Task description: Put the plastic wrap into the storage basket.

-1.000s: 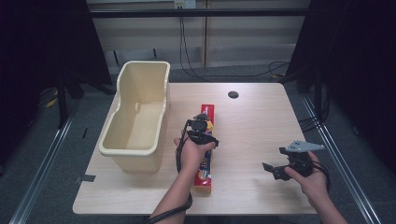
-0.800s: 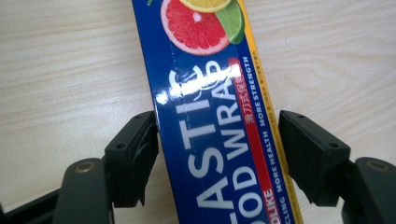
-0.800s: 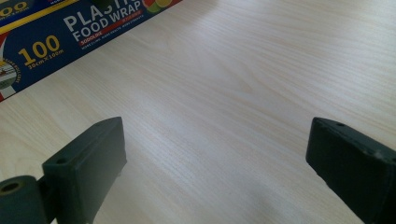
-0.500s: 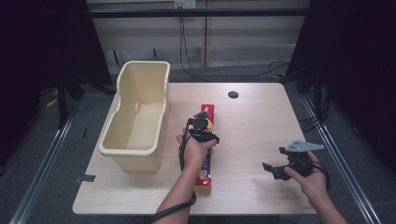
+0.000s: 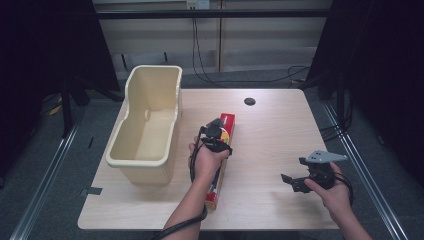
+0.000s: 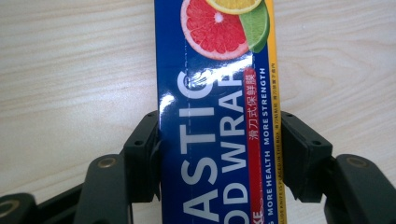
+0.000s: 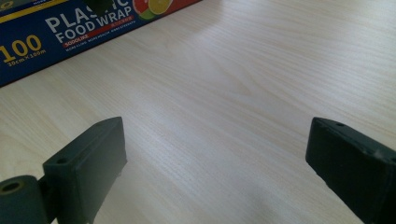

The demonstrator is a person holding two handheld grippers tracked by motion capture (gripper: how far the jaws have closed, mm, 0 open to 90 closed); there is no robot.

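A long blue and red box of plastic food wrap (image 5: 226,123) lies lengthwise on the wooden table (image 5: 280,135), right of the tub. My left gripper (image 5: 218,132) points down onto its middle. In the left gripper view the box (image 6: 210,70) runs up between the two black jaws. The jaws have just been closing, and both pads (image 6: 145,158) now press against the box's long sides, so the left gripper (image 6: 219,158) is shut on it. My right gripper (image 5: 290,181) hovers low over bare table at the right. It stands open (image 7: 219,158) with nothing between its jaws, and the box (image 7: 70,28) lies beyond them.
A tall cream plastic tub (image 5: 150,160) stands on the table's left part, close beside the box. A dark round hole (image 5: 249,101) sits near the table's far edge. Cables trail over the floor behind the table.
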